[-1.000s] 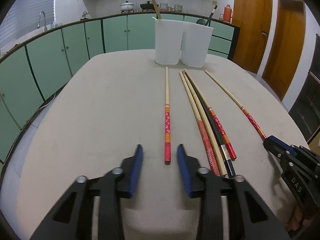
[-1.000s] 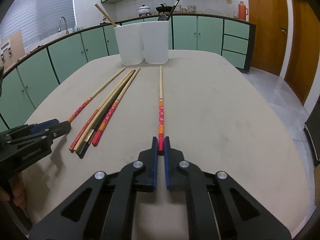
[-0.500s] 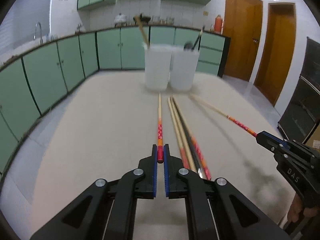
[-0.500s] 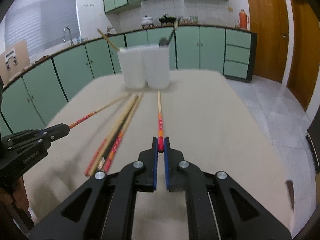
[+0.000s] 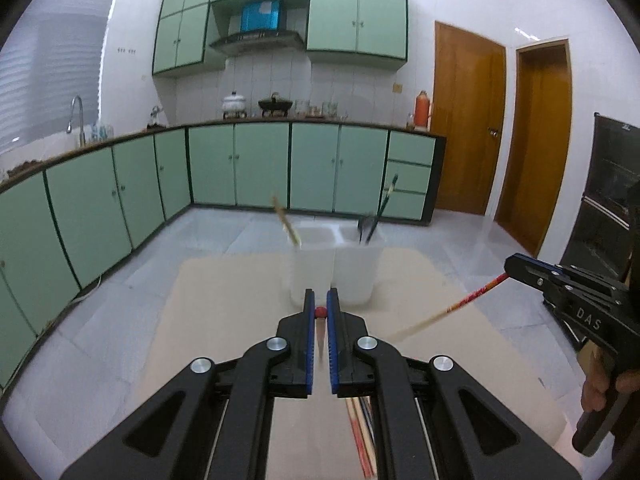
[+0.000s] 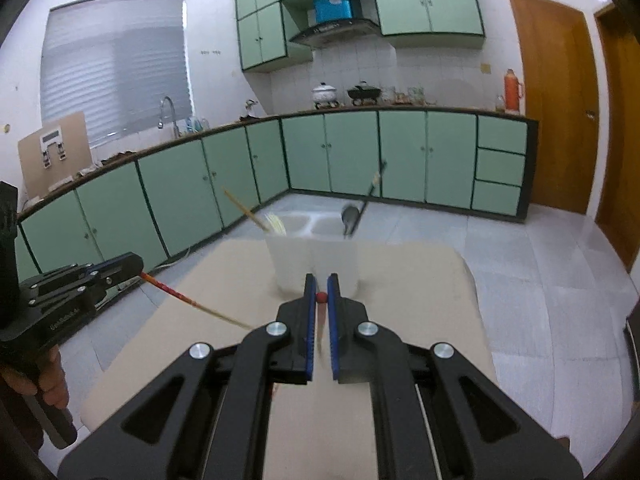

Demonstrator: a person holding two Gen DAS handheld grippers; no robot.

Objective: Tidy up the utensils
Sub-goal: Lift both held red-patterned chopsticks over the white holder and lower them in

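My left gripper [image 5: 320,300] is shut on the red end of a chopstick [image 5: 320,338], which hangs down between the jaws above the beige table [image 5: 224,320]. My right gripper [image 6: 320,284] is shut on the red end of a second chopstick [image 6: 320,340] in the same way. Each wrist view shows the other hand: the right gripper [image 5: 510,266] with its chopstick [image 5: 460,308] slanting down, and the left gripper [image 6: 136,264] with its chopstick [image 6: 192,302]. Two white containers [image 5: 336,272] [image 6: 312,260] stand ahead at the table's far end. Several chopsticks [image 5: 360,440] lie on the table below.
The left container holds a wooden stick [image 5: 286,220] and the right one dark utensils [image 5: 372,224]. Green cabinets [image 5: 260,168] line the far wall and left side, with tiled floor around the table. A black oven [image 5: 604,208] and wooden doors stand at the right.
The left gripper closed on its chopstick. Both grippers then rose, lifting their chopsticks off the table, and the containers now sit lower in view.
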